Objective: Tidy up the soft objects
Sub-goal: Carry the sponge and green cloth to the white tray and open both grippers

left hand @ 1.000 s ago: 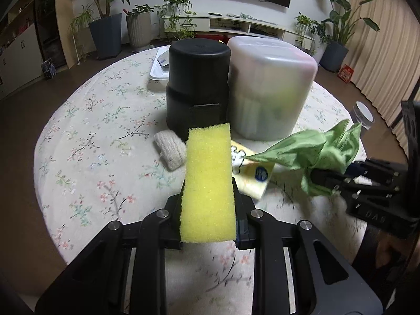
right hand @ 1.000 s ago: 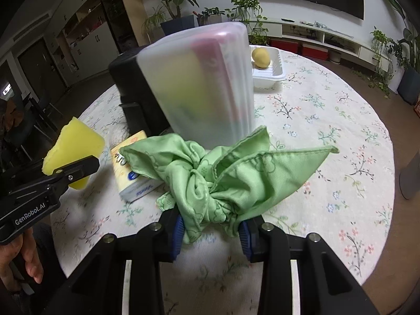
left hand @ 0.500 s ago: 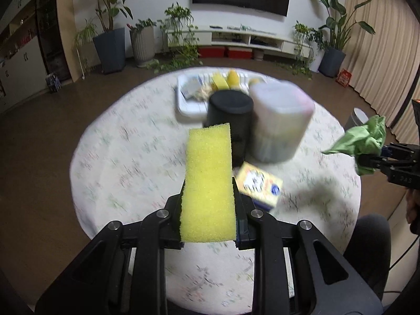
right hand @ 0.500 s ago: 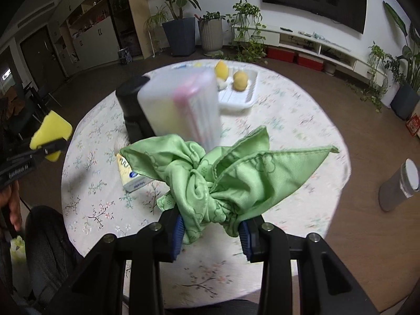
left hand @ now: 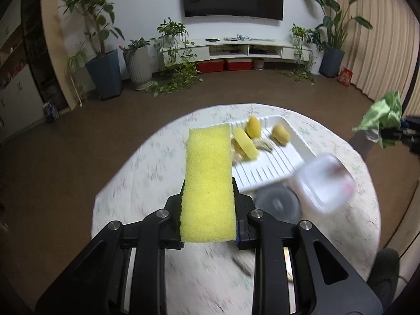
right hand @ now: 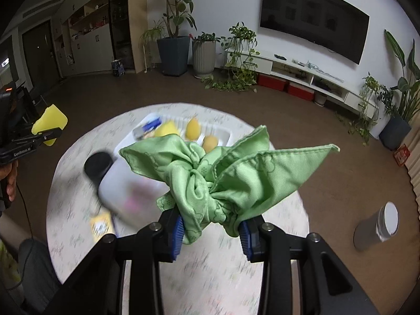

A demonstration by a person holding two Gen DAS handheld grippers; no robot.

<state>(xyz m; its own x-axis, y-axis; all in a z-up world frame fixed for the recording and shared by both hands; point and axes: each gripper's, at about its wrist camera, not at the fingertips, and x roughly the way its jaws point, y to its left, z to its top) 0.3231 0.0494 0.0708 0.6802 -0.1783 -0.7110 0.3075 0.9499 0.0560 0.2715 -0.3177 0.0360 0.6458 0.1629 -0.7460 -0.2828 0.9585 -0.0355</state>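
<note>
My left gripper (left hand: 208, 220) is shut on a yellow sponge (left hand: 208, 183) and holds it high above the round table (left hand: 157, 157). It also shows at the left of the right wrist view (right hand: 48, 128). My right gripper (right hand: 211, 227) is shut on a crumpled green cloth (right hand: 220, 173), also high above the table; the cloth shows at the right edge of the left wrist view (left hand: 383, 116). A white tray (left hand: 273, 165) at the table's far side holds several yellow soft pieces (left hand: 253, 128).
A black container (right hand: 98, 166) and a translucent lidded container (left hand: 324, 183) stand mid-table, blurred by motion. A yellow packet (right hand: 101, 225) lies near them. A grey canister (right hand: 376, 227) stands on the floor to the right. Potted plants and a TV unit line the far wall.
Both grippers have risen well above the table with the sponge and the cloth still held. The table and containers now look small and far below, and the tray has come into view.
</note>
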